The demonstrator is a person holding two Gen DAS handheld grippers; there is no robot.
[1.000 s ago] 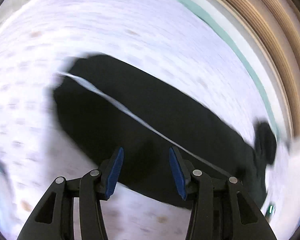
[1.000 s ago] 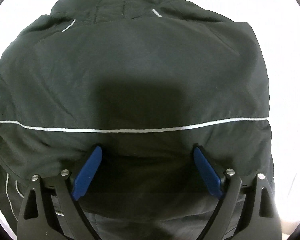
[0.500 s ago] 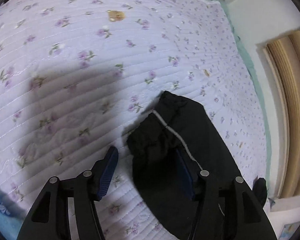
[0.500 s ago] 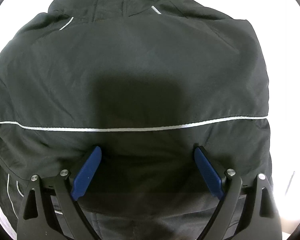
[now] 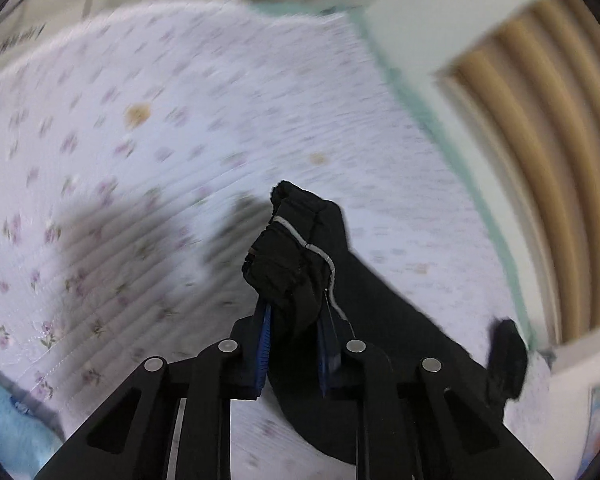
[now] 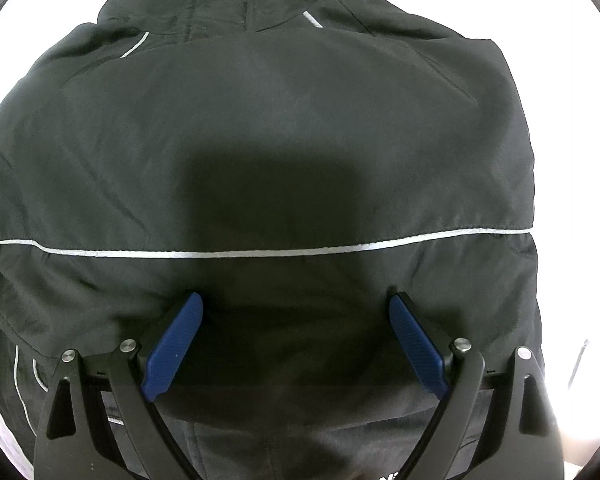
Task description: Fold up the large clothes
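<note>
A black jacket (image 6: 292,140) with thin silver piping fills the right wrist view, lying flat with its collar at the top. My right gripper (image 6: 294,332) hovers open just above its lower part, blue pads (image 6: 172,344) spread wide. In the left wrist view my left gripper (image 5: 294,320) is shut on the bunched end of the jacket's sleeve (image 5: 288,248), which is lifted off the bed; the rest of the sleeve trails down to the right.
The bed has a white quilt with small purple flowers (image 5: 140,160) and a mint green edge (image 5: 452,152). A wooden ribbed panel (image 5: 548,120) stands at the right. A light blue cloth (image 5: 4,432) lies at the lower left.
My left gripper has shut on the sleeve end and lifted it off the quilt. The right gripper has stayed open over the jacket, almost unmoved.
</note>
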